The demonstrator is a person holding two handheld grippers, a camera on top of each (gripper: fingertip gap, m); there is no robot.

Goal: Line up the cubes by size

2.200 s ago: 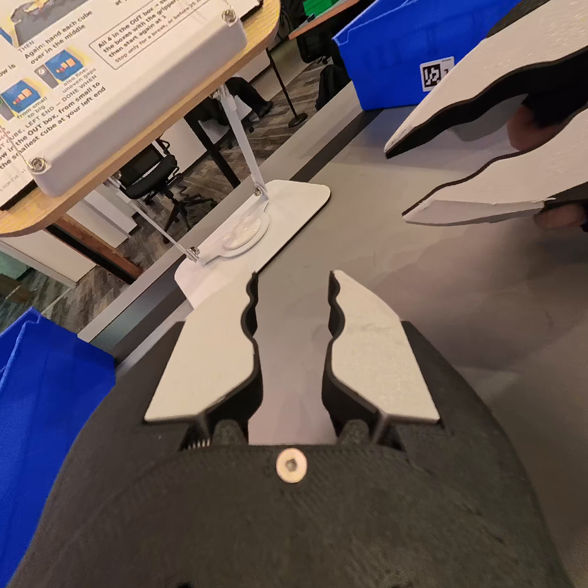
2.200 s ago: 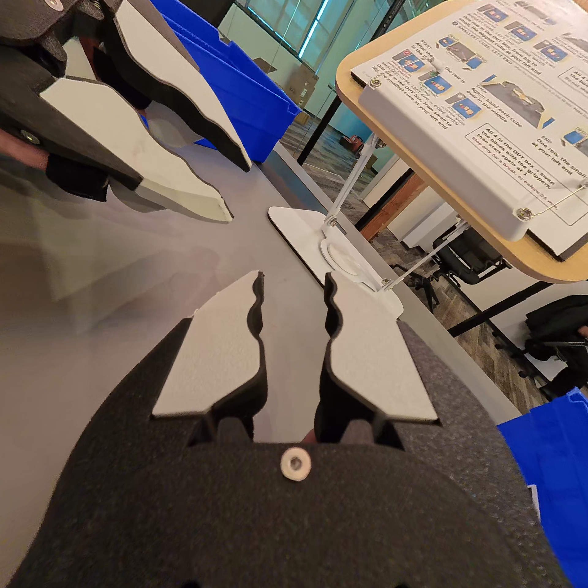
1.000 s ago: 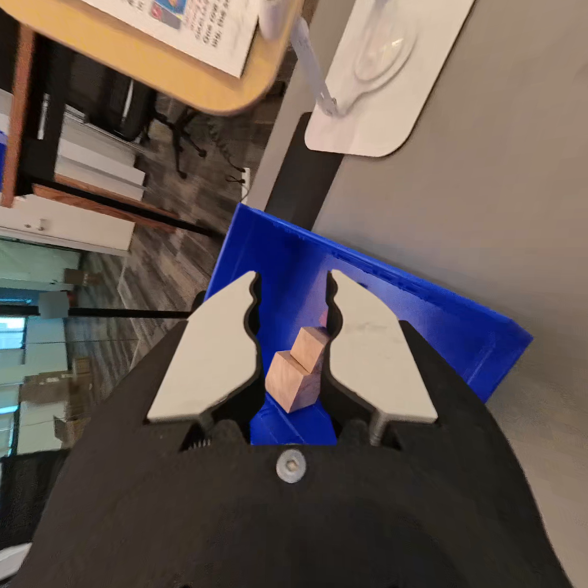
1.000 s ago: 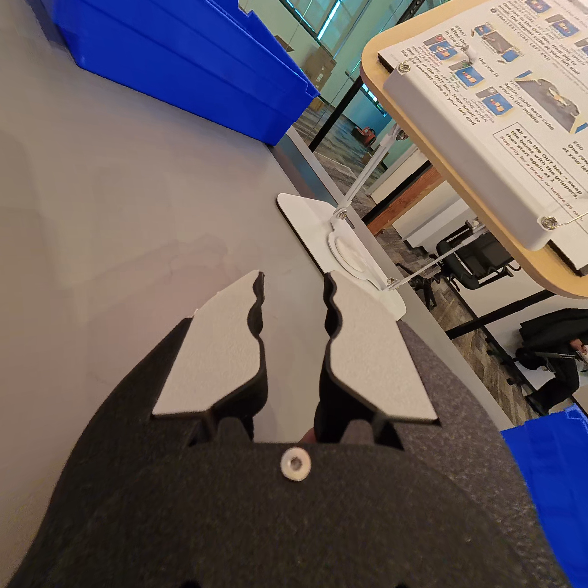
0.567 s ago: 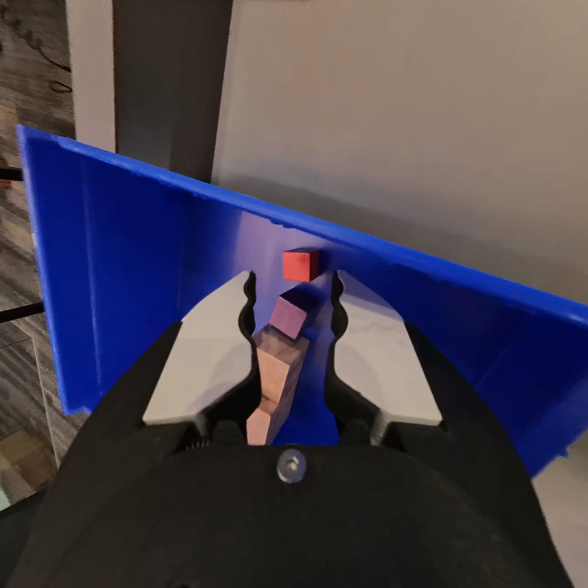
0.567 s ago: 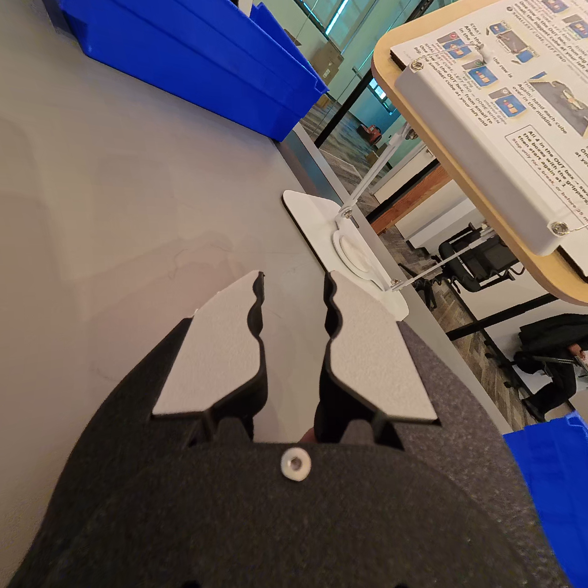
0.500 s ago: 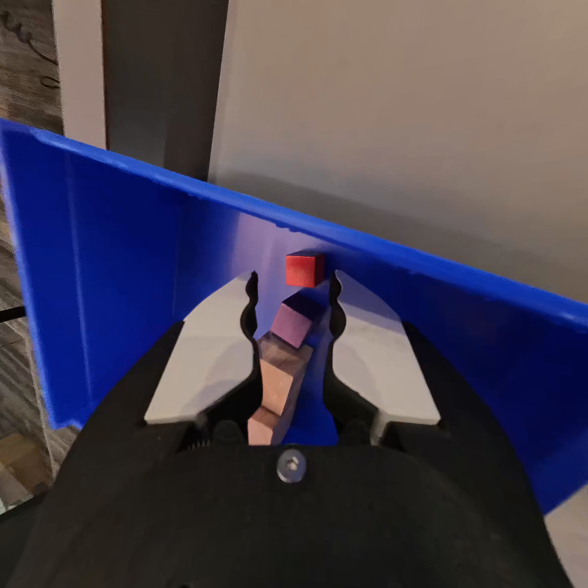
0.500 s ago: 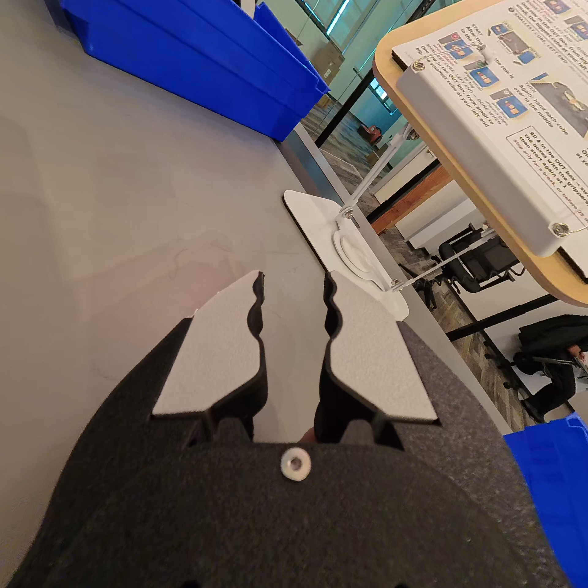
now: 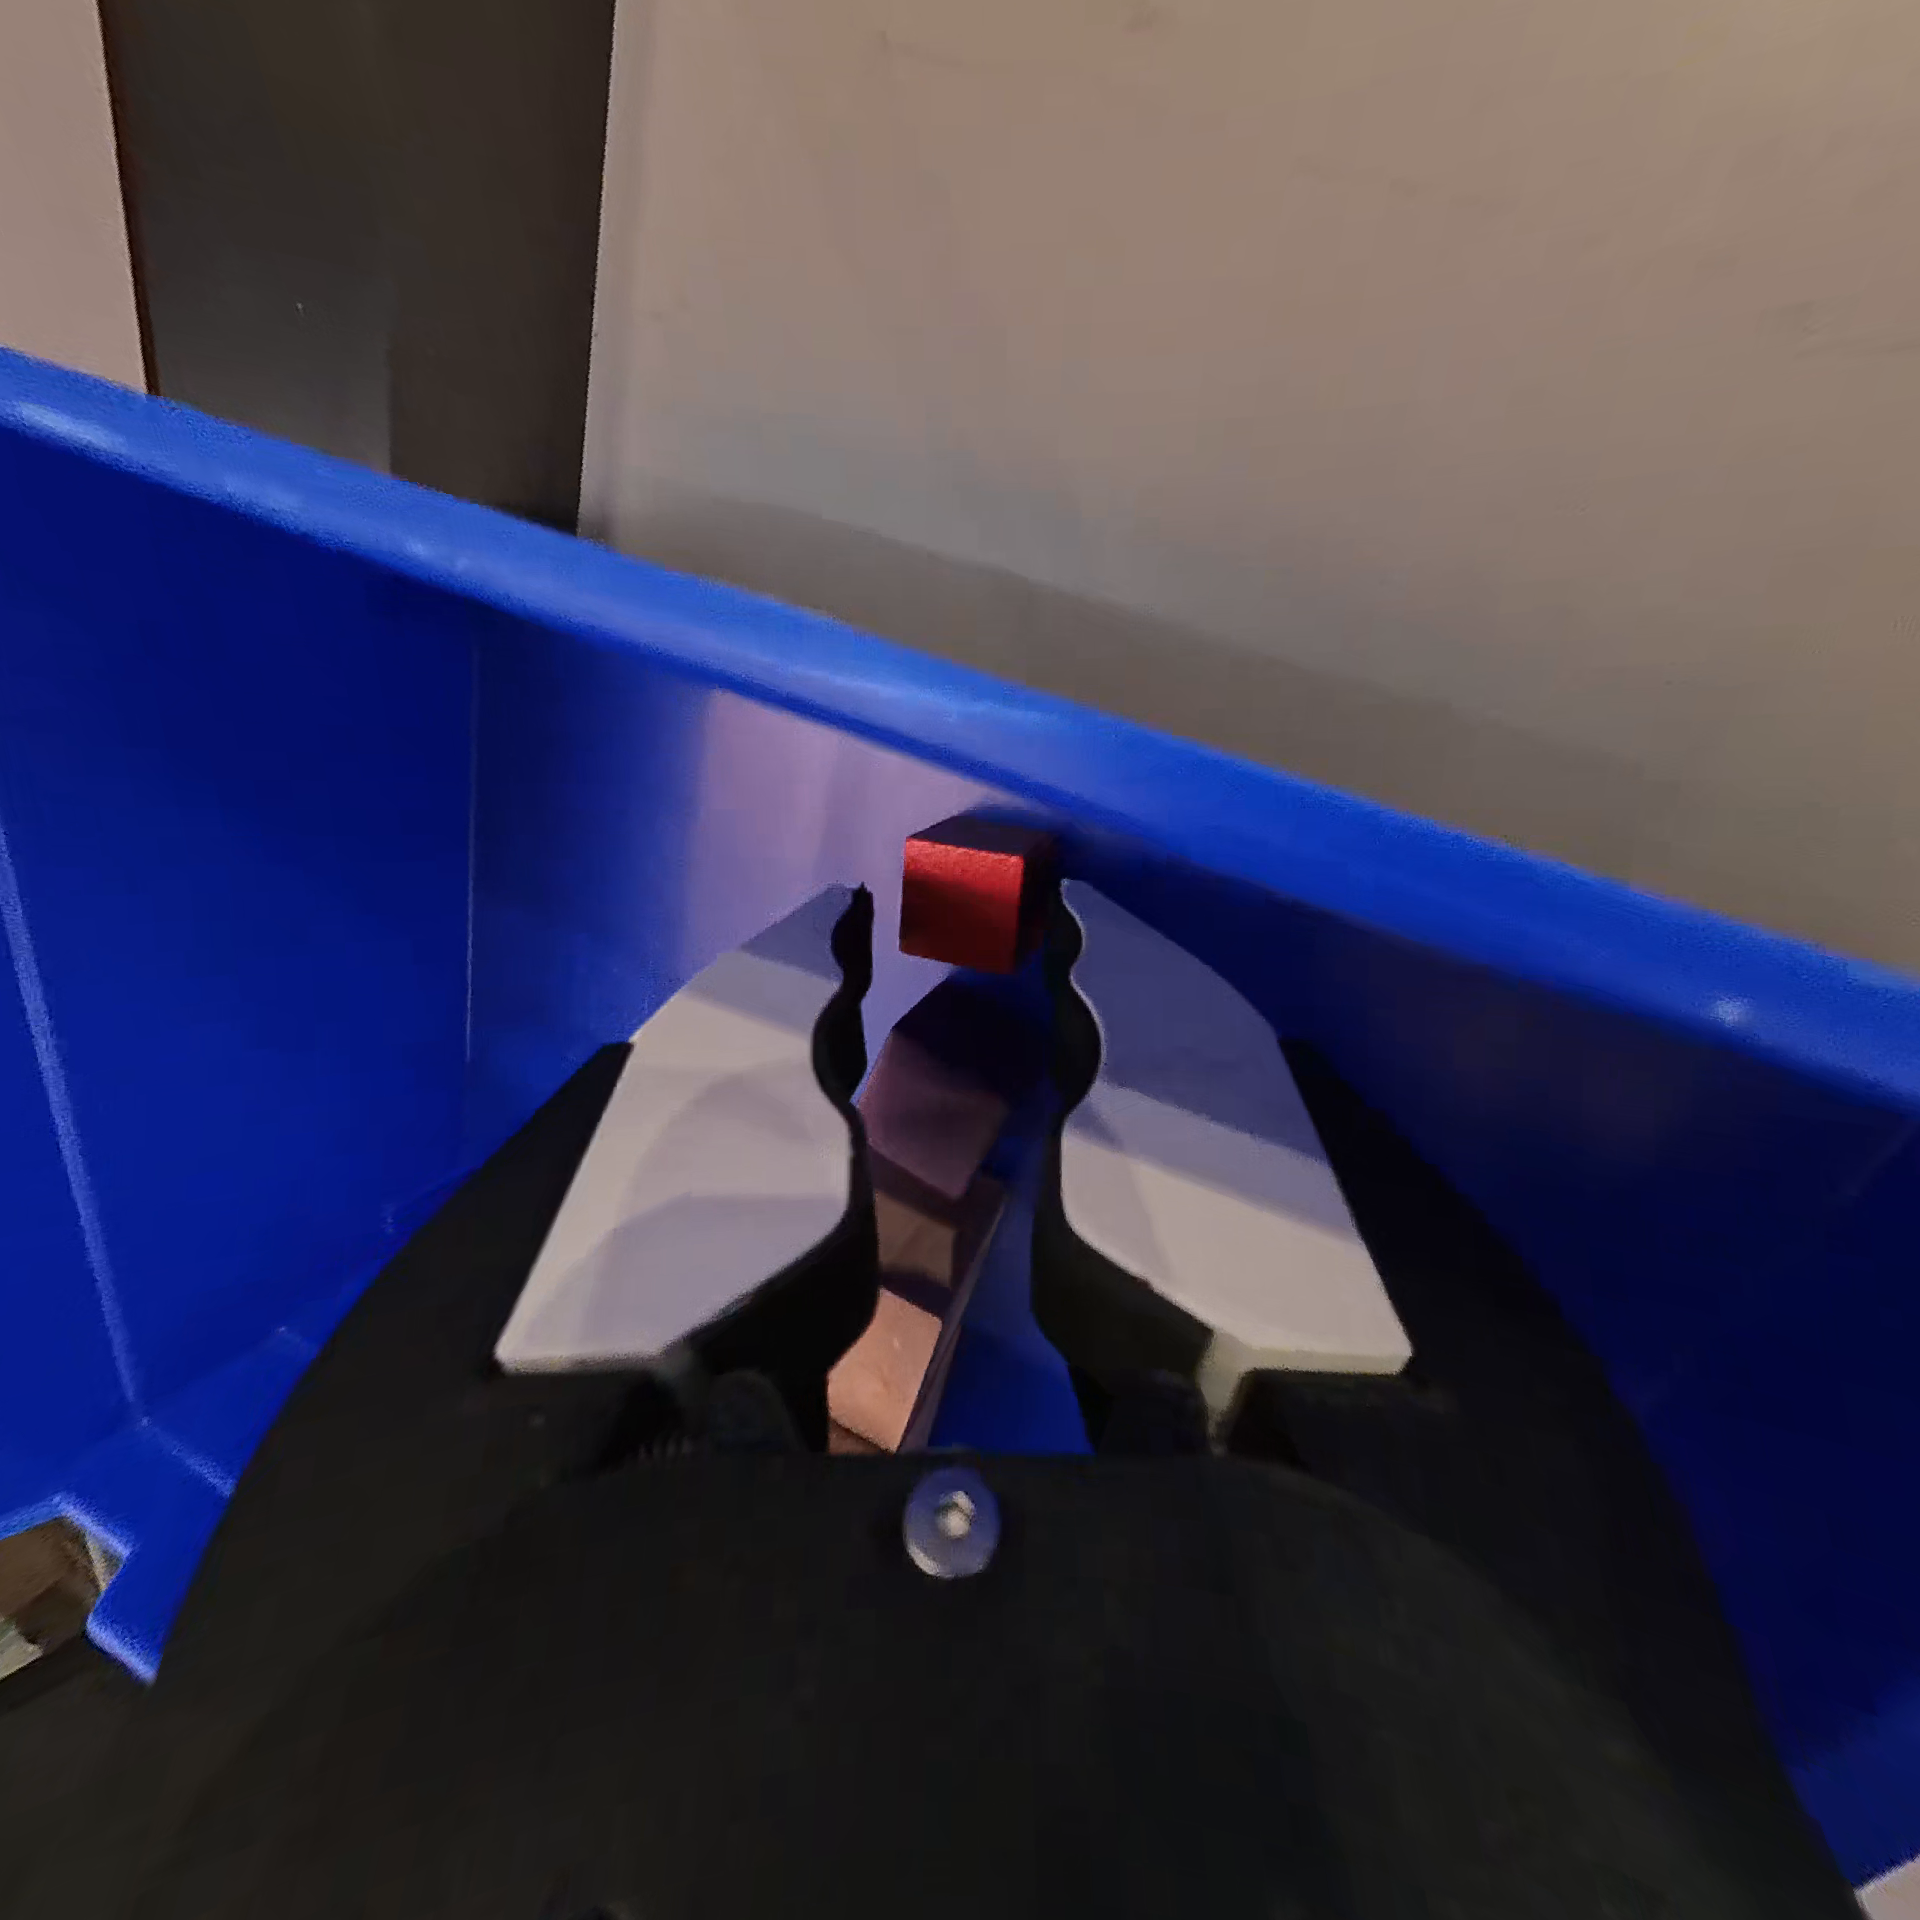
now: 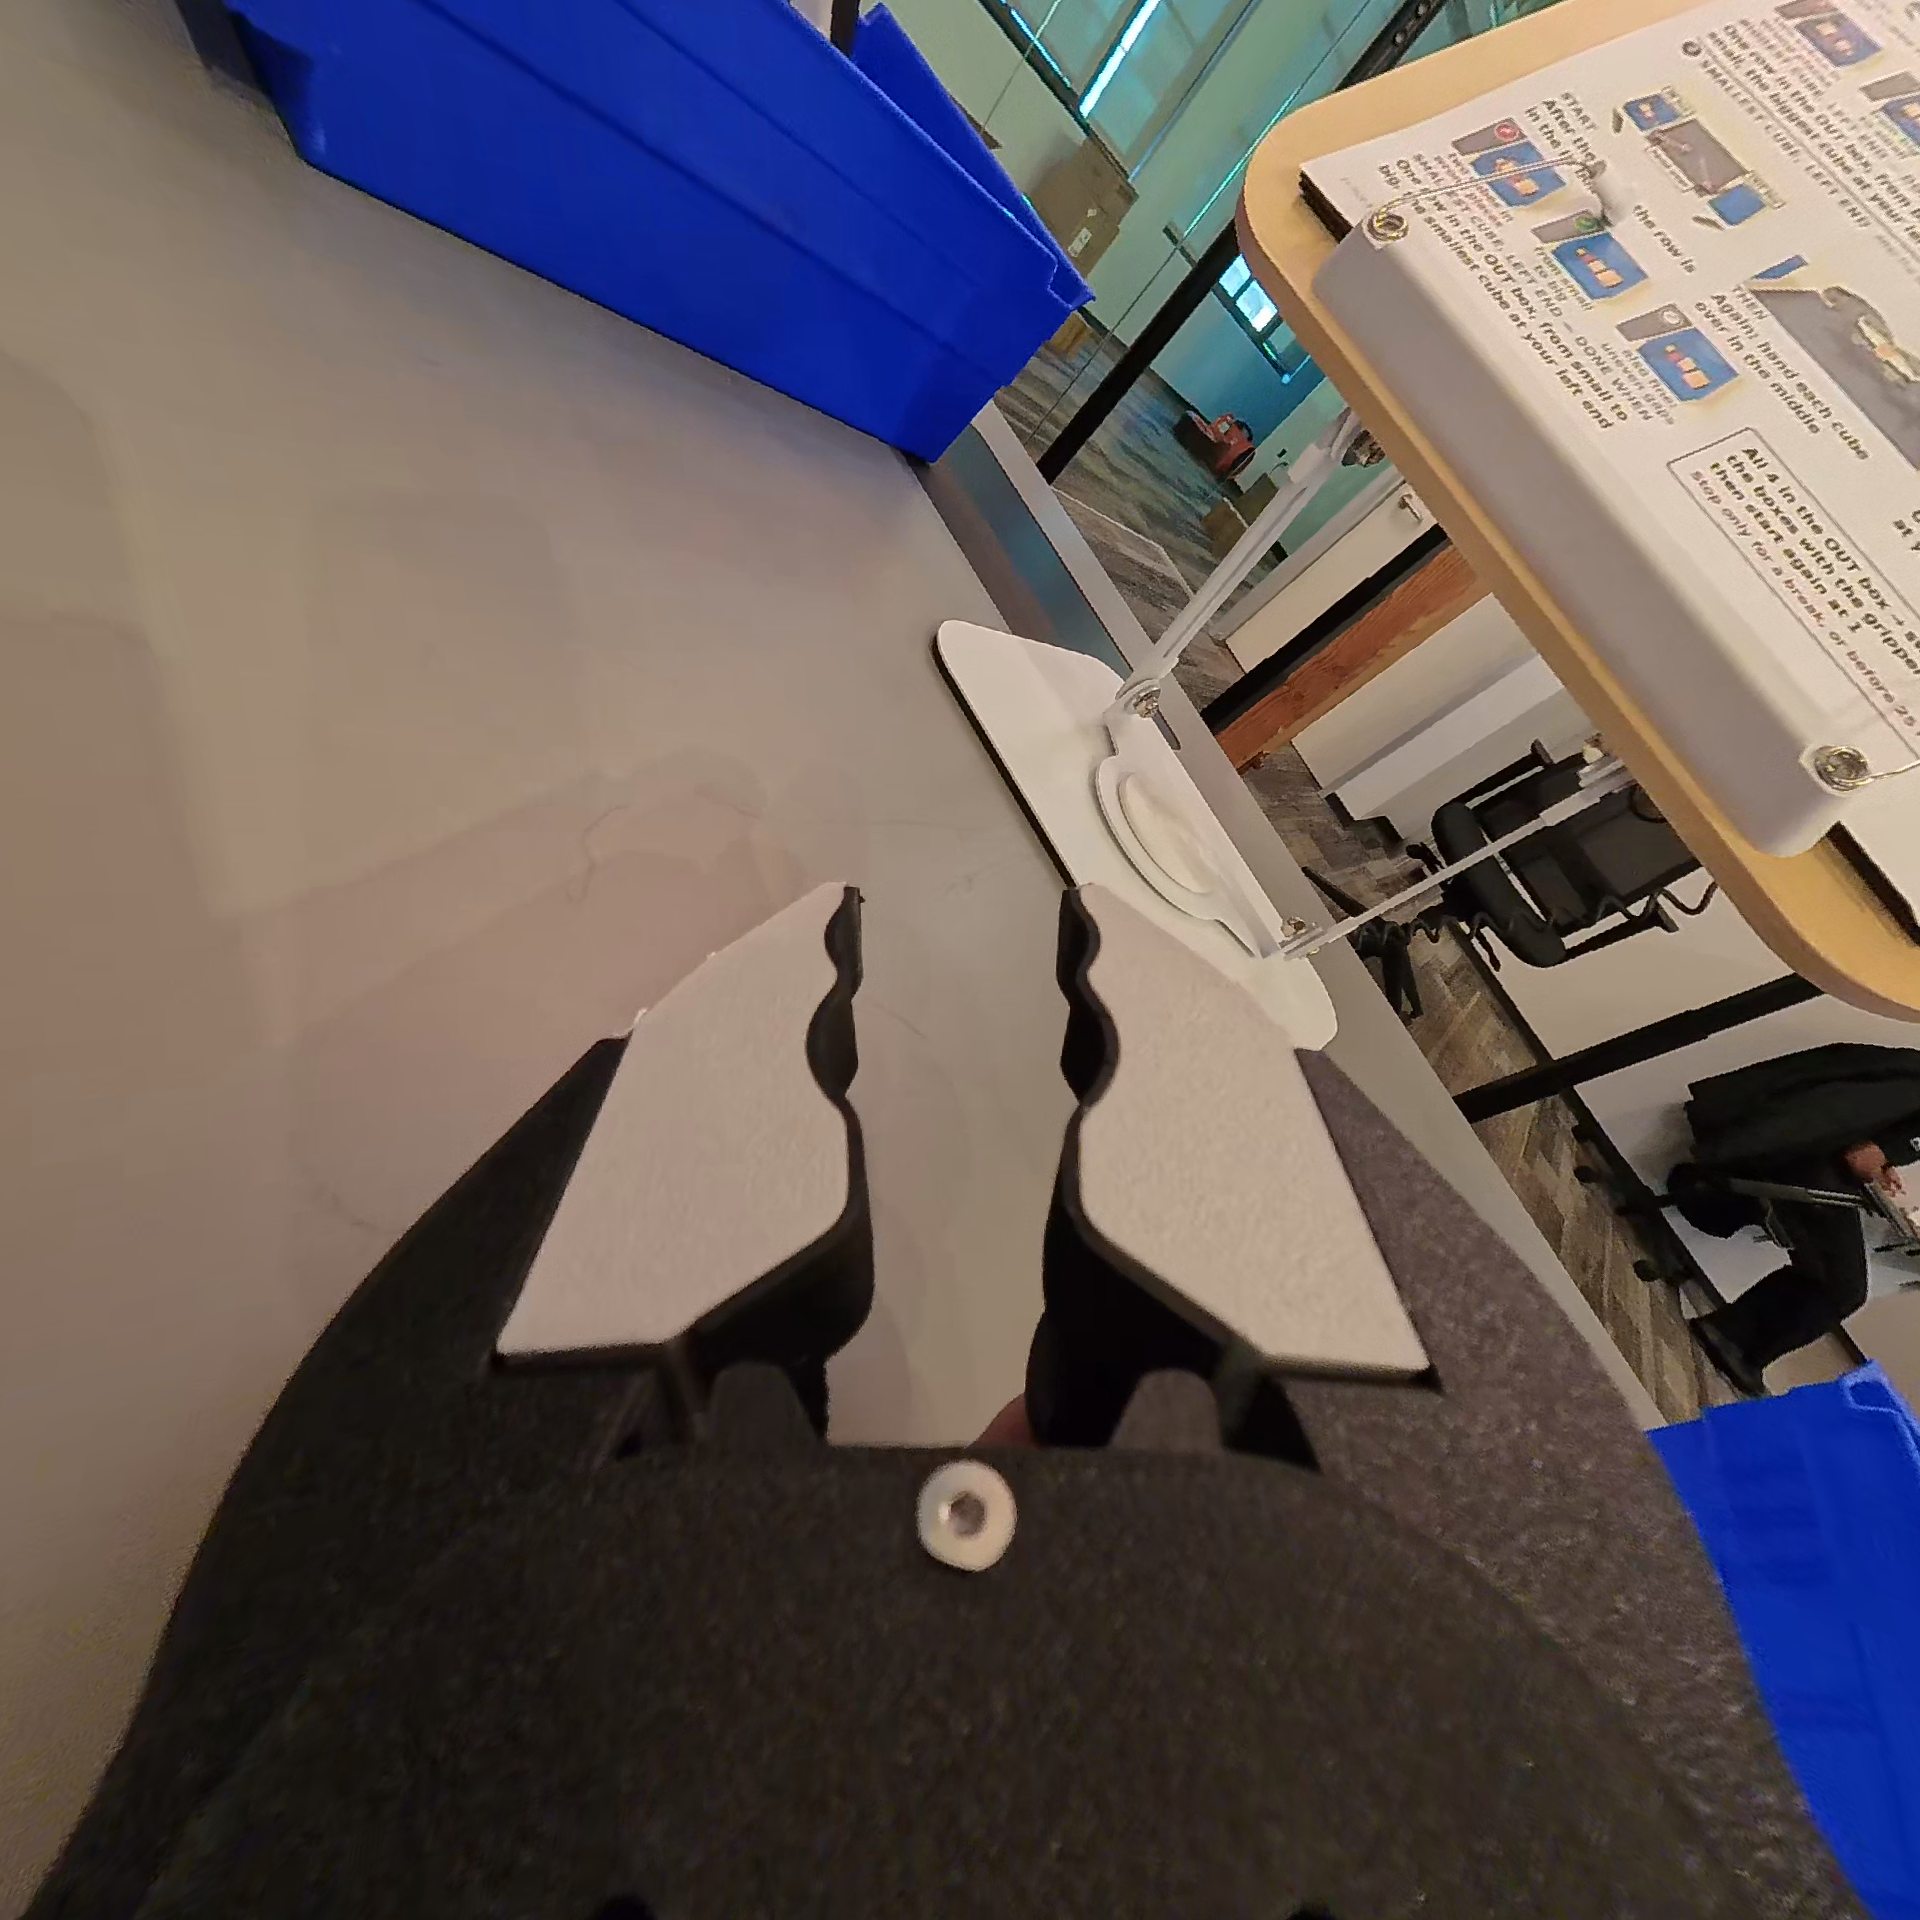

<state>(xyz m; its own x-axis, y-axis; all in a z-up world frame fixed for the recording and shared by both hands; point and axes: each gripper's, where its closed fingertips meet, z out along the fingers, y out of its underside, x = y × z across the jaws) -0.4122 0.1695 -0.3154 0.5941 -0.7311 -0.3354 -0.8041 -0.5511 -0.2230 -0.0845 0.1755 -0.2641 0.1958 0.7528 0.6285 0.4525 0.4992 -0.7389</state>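
Note:
In the left wrist view, my left gripper (image 9: 958,906) reaches down into a blue bin (image 9: 312,831). A small red cube (image 9: 966,904) stands between its fingertips, close to the bin's far wall. The right pad is at the cube's side, and a narrow gap shows between the left pad and the cube, so the gripper is open. A purple cube (image 9: 935,1101) and two wooden cubes (image 9: 914,1262) lie in a row behind the red one, between the fingers. In the right wrist view, my right gripper (image 10: 958,914) is open and empty above the grey table (image 10: 416,675).
A white stand base (image 10: 1049,717) sits at the table's far edge, holding an instruction board (image 10: 1621,416). Blue bins (image 10: 644,197) stand at the far left, and another blue bin corner (image 10: 1829,1621) shows at the lower right. Chairs and a seated person are beyond the table. The gap from one gripper's tips to the other's is roughly 35 cm.
My left gripper swung from the table down into the blue bin and moved forward along the row of cubes to the red one. Its jaws have narrowed around it. The right gripper has barely moved.

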